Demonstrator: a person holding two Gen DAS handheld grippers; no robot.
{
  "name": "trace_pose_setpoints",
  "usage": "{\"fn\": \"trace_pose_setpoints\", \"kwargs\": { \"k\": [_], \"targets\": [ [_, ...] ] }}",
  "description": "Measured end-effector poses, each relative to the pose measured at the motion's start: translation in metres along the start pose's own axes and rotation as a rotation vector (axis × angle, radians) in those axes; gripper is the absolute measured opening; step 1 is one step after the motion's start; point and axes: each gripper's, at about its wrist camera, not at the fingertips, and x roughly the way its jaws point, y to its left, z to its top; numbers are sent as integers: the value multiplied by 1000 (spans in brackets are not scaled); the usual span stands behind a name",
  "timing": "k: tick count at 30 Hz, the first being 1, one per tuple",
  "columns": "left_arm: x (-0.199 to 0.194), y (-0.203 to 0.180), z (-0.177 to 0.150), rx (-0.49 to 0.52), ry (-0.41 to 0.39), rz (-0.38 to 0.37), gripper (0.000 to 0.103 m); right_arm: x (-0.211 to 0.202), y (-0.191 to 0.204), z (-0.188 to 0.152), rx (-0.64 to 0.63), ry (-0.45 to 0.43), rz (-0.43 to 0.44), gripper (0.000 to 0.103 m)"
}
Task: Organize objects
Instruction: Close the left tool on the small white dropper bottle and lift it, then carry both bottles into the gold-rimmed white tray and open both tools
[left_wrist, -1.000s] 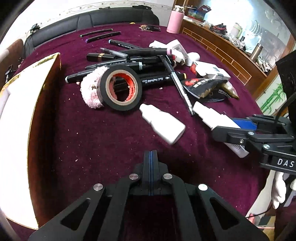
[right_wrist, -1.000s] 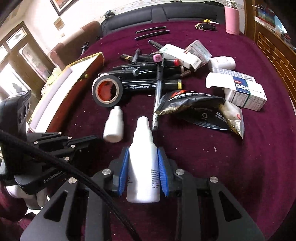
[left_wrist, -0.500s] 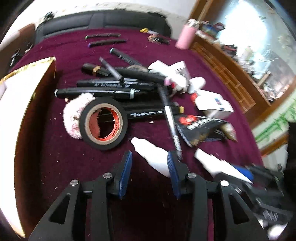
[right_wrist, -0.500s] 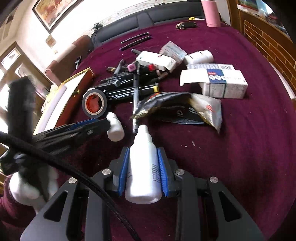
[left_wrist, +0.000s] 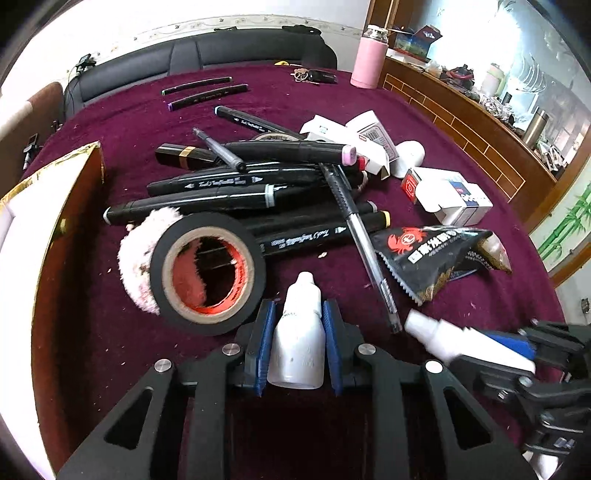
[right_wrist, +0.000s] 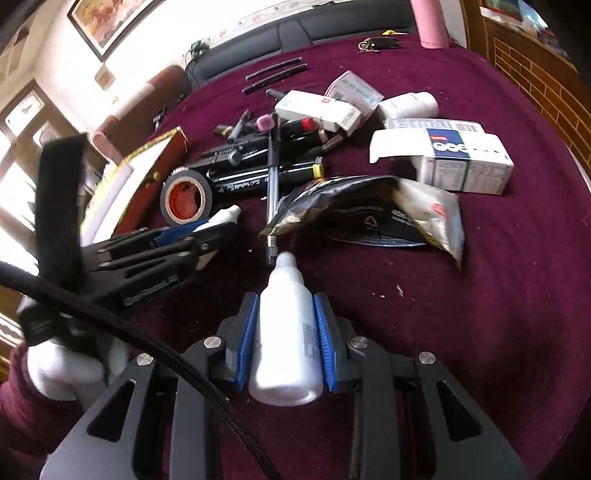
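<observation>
Left gripper (left_wrist: 298, 343): closing in just now from a wider gap onto small white bottle (left_wrist: 297, 339); blue pads now pressing both flanks, cap pointing away, base toward the camera.
Small white bottle, place: lying beside tape roll (left_wrist: 207, 272), at near edge of the clutter on maroon tablecloth (left_wrist: 110, 354).
Right gripper (right_wrist: 286, 350): gripping taller white bottle (right_wrist: 286, 332), nothing altering there.
Pile: marker pens (left_wrist: 207, 199), snack bag (left_wrist: 436, 254), cartons remaining unsorted.
Gold-edged box (left_wrist: 40, 236): sitting at left, near tape roll.
Reading: both hands now loaded; judging lift-and-place as next.
</observation>
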Motion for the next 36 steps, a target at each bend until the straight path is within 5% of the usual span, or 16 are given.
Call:
{"fn": "trace_pose_setpoints", "kwargs": {
  "k": [8, 18, 23, 36],
  "targets": [
    [-24, 20, -20, -33, -15, -54, 22, 20, 9, 7, -57, 35, -70, 28],
    [-19, 21, -35, 9, -29, 54, 22, 20, 22, 2, -86, 51, -179, 28],
    [-18, 22, -35, 18, -30, 50, 22, 18, 28, -1, -72, 61, -203, 28],
    [-75, 43, -41, 5, -163, 77, 22, -8, 65, 12, -80, 4, -106, 28]
  ]
}}
